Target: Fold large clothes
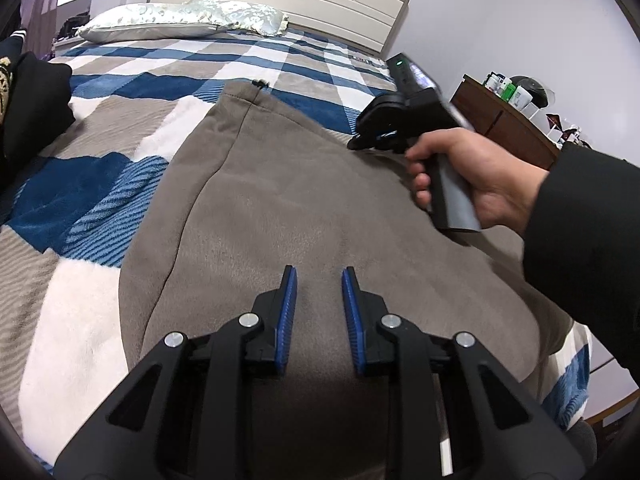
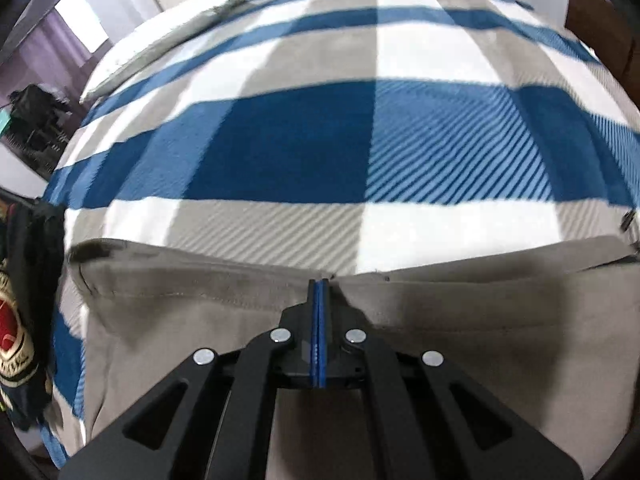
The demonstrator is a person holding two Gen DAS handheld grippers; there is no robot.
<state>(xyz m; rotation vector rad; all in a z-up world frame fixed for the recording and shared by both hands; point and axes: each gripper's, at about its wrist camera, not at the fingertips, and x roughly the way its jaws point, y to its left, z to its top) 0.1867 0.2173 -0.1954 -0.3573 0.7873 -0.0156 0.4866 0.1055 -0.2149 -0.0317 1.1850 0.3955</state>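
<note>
Left wrist view: a big checked blanket (image 1: 120, 92) is spread over the bed, and the grey garment (image 1: 300, 192) is laid flat on it, from the middle down to 6 o'clock. The left gripper (image 1: 319, 280) is held partly open over the cloth; nothing is seen gripped. At 2 o'clock the right gripper (image 2: 320, 286) is pressed shut at the garment's far edge; whether cloth is caught cannot be told. Only the top layer might be pulled, so the fold could bunch. A dark jacket (image 1: 28, 108) at 9 o'clock and a pillow (image 1: 180, 20) at 11 o'clock are kept clear.
</note>
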